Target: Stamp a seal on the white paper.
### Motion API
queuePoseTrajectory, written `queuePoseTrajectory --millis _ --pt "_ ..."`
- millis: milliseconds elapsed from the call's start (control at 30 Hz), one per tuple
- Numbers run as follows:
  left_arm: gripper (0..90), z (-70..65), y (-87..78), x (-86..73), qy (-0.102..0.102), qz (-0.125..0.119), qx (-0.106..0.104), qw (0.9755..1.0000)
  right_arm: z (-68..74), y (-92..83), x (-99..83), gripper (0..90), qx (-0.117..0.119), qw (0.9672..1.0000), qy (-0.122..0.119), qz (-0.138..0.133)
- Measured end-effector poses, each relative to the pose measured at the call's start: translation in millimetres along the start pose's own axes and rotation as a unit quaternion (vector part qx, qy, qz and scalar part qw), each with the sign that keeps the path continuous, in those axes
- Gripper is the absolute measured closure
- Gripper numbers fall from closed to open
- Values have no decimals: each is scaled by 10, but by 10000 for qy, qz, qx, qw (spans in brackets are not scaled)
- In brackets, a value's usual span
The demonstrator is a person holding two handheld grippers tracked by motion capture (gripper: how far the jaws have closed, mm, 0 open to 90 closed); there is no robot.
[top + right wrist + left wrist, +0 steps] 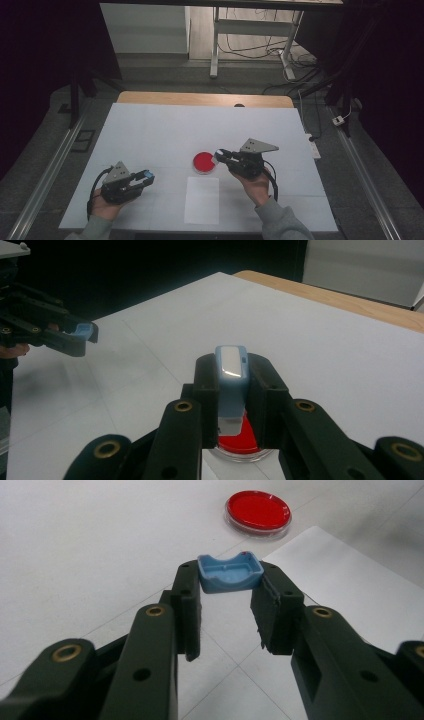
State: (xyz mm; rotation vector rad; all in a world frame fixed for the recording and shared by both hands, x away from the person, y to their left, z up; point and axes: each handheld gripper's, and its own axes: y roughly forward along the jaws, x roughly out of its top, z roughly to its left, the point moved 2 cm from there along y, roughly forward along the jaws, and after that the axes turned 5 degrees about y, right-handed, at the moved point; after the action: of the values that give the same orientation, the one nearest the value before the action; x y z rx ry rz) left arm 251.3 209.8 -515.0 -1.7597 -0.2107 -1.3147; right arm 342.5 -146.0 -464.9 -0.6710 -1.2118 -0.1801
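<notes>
Nearest me, white paper sheet lies on the tabletop. My left gripper pinches the blue cap; my right gripper clamps the blue-white device over the red dish. I'd lower slowly, keeping it upright.

A white paper sheet lies on the white-covered table, near its front edge.

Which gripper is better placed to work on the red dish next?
Right, most likely. The right gripper, shut on a blue-and-white piece, sits right at the red dish. The left gripper, shut on a blue cap, sits farther from the dish, near the table's front-left.
</notes>
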Motion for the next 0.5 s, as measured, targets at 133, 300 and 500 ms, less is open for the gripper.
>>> queuePoseTrajectory --millis 133,300,500 --pt "651 2 -1 -1 1 1 -2 10000 6 -19 -16 754 8 10000 -12 27" --pt "651 2 2 -2 0 6 -3 10000 19 -49 -42 754 20 10000 -28 72" --pt "651 1 4 -3 -7 11 -9 10000 34 -77 -60 754 47 9999 -39 100"
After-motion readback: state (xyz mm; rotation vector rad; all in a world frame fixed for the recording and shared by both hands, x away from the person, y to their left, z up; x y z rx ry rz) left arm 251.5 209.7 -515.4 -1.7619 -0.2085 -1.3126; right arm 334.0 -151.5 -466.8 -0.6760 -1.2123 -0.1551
